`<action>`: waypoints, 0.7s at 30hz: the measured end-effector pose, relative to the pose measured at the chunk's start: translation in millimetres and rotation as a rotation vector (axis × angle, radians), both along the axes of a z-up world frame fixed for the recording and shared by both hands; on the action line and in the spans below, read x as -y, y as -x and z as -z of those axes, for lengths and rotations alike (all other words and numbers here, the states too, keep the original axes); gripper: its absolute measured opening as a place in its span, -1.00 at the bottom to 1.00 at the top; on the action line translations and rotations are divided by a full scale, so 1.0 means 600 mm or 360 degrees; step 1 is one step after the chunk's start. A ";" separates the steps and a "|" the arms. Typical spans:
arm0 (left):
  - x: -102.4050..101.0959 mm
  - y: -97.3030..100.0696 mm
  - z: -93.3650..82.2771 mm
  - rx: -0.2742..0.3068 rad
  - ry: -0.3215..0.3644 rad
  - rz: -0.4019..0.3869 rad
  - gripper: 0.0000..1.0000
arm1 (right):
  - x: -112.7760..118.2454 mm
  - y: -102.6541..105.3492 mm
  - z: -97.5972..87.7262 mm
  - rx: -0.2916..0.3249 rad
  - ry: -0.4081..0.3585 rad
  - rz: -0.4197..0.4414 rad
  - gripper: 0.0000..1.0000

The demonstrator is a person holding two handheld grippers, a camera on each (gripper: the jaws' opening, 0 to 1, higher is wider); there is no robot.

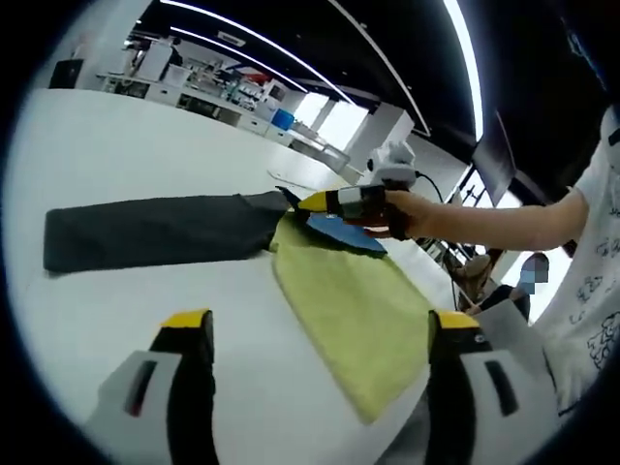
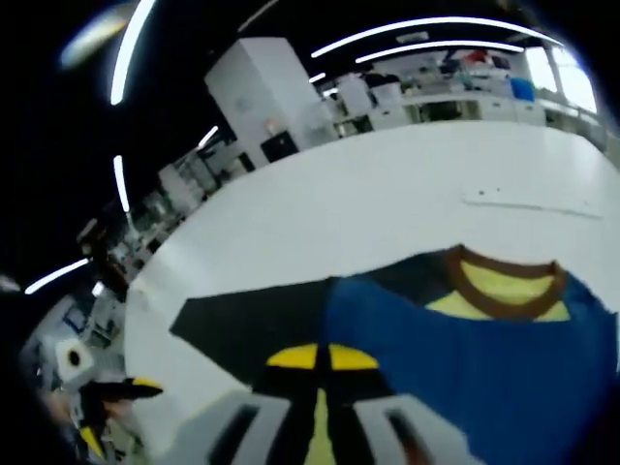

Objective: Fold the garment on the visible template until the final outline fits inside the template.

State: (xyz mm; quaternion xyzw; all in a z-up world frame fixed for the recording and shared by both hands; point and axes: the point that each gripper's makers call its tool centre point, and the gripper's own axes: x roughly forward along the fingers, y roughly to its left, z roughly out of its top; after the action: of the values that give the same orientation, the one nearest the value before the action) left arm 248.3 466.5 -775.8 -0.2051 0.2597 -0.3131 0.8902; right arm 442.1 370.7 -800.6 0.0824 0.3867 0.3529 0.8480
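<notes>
Garment (image 1: 349, 300) lies flat on the white table (image 1: 136, 145) — yellow-green side up in the left gripper view, blue with a brown collar in the right gripper view. Dark template (image 1: 155, 231) sits under its far end. Left gripper (image 1: 320, 334) hovers above, jaws spread, holding nothing. Right gripper (image 2: 318, 358) has its 2 tips pressed together on the garment's blue edge, next to the template

The left gripper (image 1: 322, 334) hung with its jaws wide apart, while the right gripper (image 1: 308, 203), held in the person's hand (image 1: 399, 215) on an outstretched arm (image 1: 494, 223), had its yellow-tipped jaws pressed together.
</notes>
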 end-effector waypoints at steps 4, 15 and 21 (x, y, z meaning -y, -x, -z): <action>-0.002 0.001 0.002 -0.0007 0.0010 -0.0020 0.78 | -0.004 0.005 0.020 -0.0021 0.0031 -0.0032 -1.00; -0.002 -0.001 0.007 -0.0021 0.0021 -0.0031 0.78 | -0.021 0.009 0.012 0.0025 -0.0010 -0.0128 -0.81; 0.003 -0.002 0.000 -0.0011 0.0019 -0.0026 0.78 | -0.024 0.012 0.007 0.0068 -0.0026 -0.0186 -0.41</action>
State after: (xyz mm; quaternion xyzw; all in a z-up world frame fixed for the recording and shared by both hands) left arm 249.4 464.7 -775.9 -0.2136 0.2592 -0.3068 0.8905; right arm 434.8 385.1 -804.7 0.0590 0.3699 0.4065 0.8333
